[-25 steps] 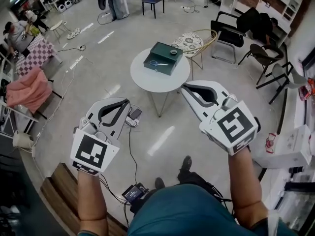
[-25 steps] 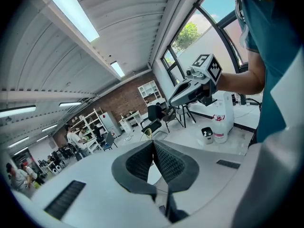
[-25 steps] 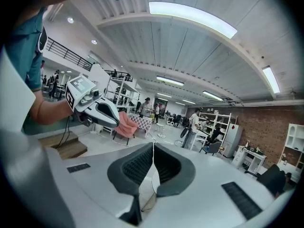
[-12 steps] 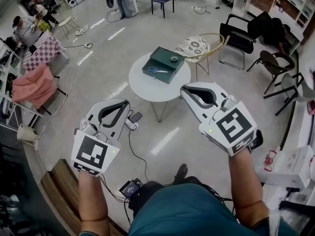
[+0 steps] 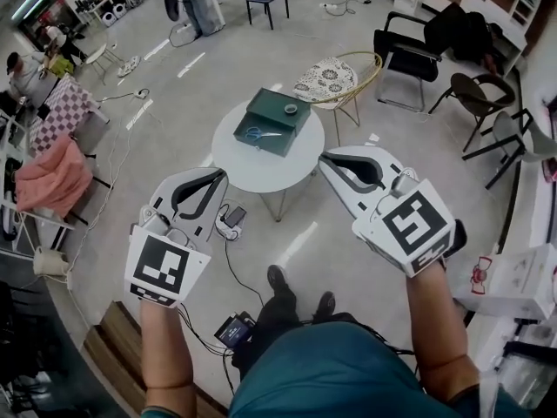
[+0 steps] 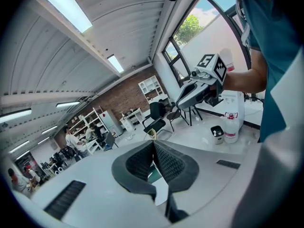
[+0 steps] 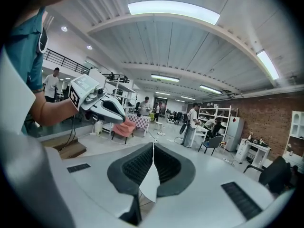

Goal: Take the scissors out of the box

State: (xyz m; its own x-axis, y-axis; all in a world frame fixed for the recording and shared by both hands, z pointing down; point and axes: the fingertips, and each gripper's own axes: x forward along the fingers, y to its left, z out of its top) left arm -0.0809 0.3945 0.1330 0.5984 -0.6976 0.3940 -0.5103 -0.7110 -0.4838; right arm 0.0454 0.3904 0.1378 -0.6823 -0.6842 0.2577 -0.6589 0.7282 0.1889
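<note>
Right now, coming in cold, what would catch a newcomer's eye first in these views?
Two white grippers fill the foreground of the head view, the left gripper and the right gripper. Both are shut and empty, and each carries a black-and-white marker cube. Beyond them, out on the floor, stands a round white table bearing a dark green box, with blue-handled scissors lying in its nearer part.

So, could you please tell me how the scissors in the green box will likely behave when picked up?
The scissors look small and thin, so probably light and stiff. They lie flat in the dark green box, so they may slide rather than lift. The blue handles likely give the better grip.
</note>
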